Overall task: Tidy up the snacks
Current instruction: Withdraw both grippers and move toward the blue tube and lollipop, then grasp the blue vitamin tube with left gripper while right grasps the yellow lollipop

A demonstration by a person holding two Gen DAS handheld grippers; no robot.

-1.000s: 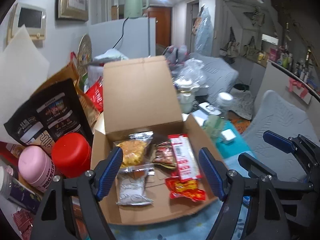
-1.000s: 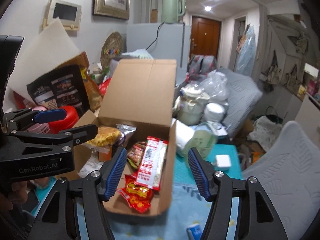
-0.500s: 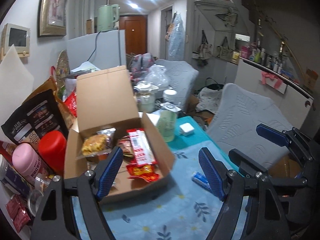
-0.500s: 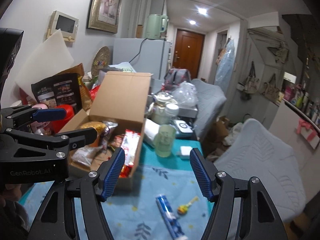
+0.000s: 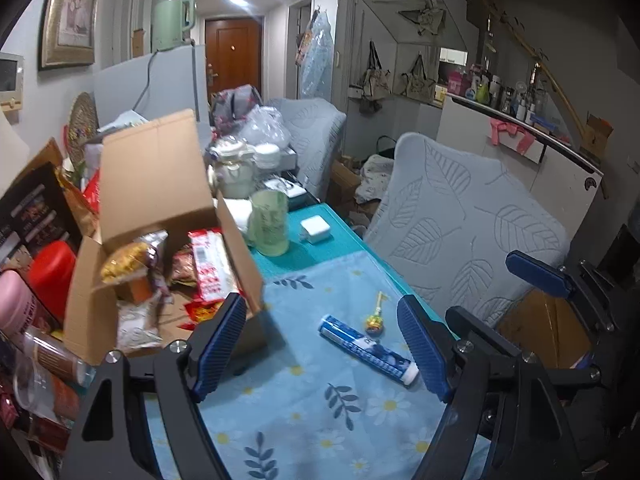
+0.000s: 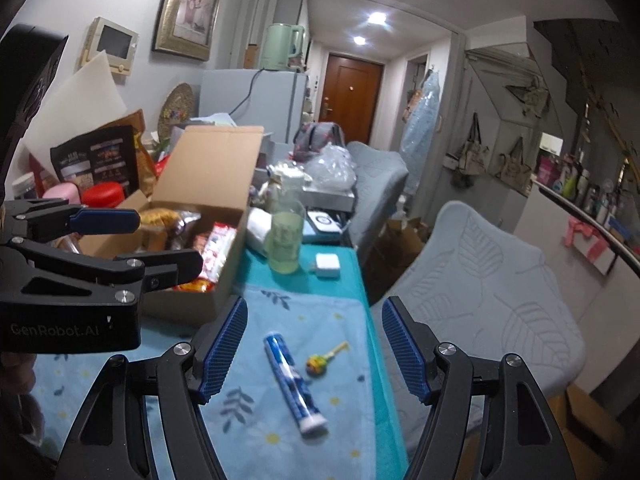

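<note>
Two empty claws hang over a cluttered counter: the left claw (image 5: pixel 322 346) gapes wide, the right claw (image 6: pixel 314 346) is opening above a slim blue-and-white snack tube (image 6: pixel 293 385) and a lollipop (image 6: pixel 321 359) beside the cardboard box (image 5: pixel 158 184). The tube looks light, stiff and slick, best pinched across its middle.

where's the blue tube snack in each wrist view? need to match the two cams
Left wrist: the blue tube snack lies low and centre-right on the floral cloth, between the left tongs.
Right wrist: the blue tube snack lies low and centre, between the right tongs, whose jaws are opening.
Shared landmark: the lollipop lies just beside it in both.
</note>
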